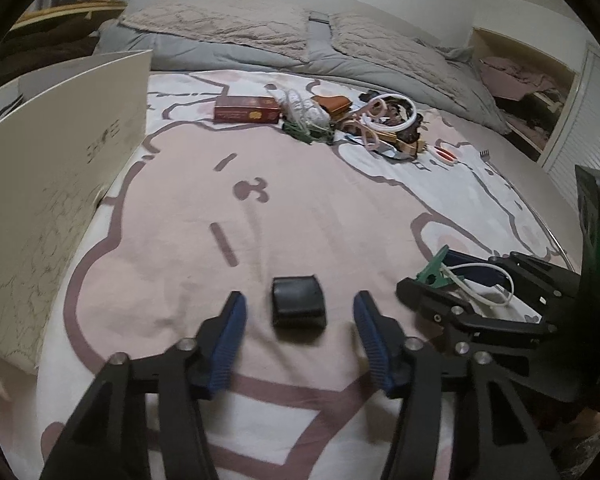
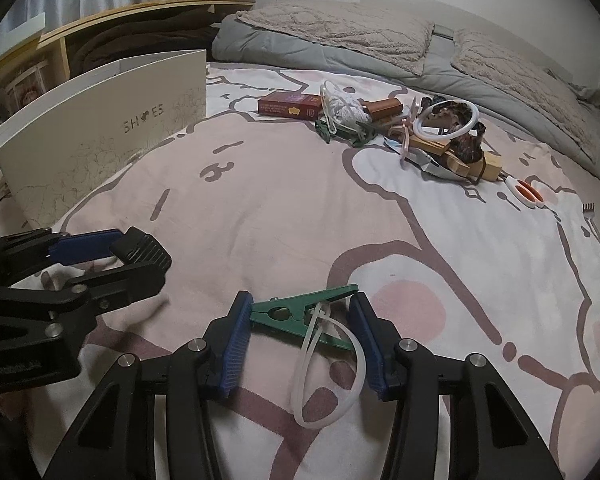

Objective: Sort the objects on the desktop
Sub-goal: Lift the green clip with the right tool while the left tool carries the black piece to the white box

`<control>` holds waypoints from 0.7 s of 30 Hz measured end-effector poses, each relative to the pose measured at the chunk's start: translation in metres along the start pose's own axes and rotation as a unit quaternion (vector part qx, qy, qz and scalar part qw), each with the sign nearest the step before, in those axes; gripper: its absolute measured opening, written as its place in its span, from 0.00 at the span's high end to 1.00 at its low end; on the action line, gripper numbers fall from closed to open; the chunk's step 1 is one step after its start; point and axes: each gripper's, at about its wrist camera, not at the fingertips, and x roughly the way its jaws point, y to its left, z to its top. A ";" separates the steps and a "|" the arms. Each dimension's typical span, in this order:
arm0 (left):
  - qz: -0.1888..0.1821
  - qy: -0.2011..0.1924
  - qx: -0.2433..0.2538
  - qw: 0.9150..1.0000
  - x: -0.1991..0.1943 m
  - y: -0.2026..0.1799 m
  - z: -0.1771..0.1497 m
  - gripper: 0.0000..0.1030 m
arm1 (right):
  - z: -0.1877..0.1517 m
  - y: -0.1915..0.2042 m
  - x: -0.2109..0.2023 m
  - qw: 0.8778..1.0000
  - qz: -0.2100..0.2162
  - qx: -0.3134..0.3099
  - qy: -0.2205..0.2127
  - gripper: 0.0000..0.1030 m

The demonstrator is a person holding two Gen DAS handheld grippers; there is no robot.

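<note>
Left claw (image 1: 300, 316) is straddling a small black box (image 1: 299, 305) on the bed (image 1: 300, 208), seemingly not touching; right claw (image 2: 300, 332) is pinching a green clip (image 2: 300, 316). Next: squeeze, lift, carry to the shoebox (image 2: 100, 136).

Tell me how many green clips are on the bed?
2. One green clip lies near, between the right claw pads. A second seems to lie in the far pile, though more may be hidden there.
</note>
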 end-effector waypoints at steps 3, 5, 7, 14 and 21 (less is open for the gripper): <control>0.003 0.006 0.009 1.000 0.005 -0.003 0.000 0.60 | 0.000 0.000 -0.001 1.000 -0.001 0.000 -0.001 0.51; 0.011 0.008 0.011 1.000 0.006 -0.003 -0.001 0.64 | 0.000 0.000 -0.001 1.000 -0.001 0.000 -0.002 0.51; 0.014 0.008 0.008 1.000 0.006 -0.001 -0.001 0.70 | -0.001 0.000 -0.002 1.000 -0.001 0.002 -0.003 0.51; 0.013 0.005 0.009 1.000 0.003 0.000 -0.002 0.71 | -0.001 -0.006 -0.008 1.000 -0.002 0.016 -0.018 0.51; 0.015 -0.008 0.009 1.000 -0.003 -0.001 0.001 0.71 | 0.002 -0.011 -0.012 0.999 0.013 0.028 -0.024 0.51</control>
